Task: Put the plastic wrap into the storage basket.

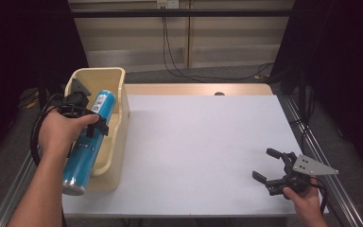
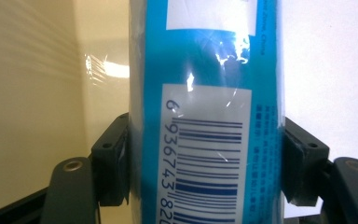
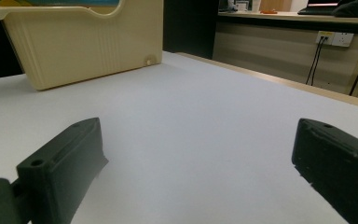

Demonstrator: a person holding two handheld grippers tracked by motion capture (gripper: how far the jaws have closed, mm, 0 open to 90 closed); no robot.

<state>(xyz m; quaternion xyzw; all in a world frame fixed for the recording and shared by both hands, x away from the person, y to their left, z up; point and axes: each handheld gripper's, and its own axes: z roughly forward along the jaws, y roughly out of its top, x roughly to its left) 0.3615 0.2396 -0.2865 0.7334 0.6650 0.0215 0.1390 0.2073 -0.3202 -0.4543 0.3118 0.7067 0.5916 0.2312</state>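
A tall blue can (image 1: 89, 137) with a white barcode label lies along the cream plastic bin (image 1: 117, 109) at the table's left edge, its near end sticking out over the bin's front. My left gripper (image 1: 92, 119) is shut on the can's middle. In the left gripper view the two black pads (image 2: 114, 161) press both sides of the can (image 2: 205, 116), the bin's inner wall (image 2: 32, 93) behind it. My right gripper (image 1: 267, 165) rests low at the table's front right, open, with nothing between its jaws. The right gripper view looks across the table to the bin (image 3: 81, 44).
The white table top (image 1: 198, 151) spreads between the bin and the right gripper. A wooden strip (image 1: 198, 89) with a dark hole runs along the far edge. Cables hang down the back wall (image 1: 170, 52). Metal rails (image 1: 312, 137) flank the table.
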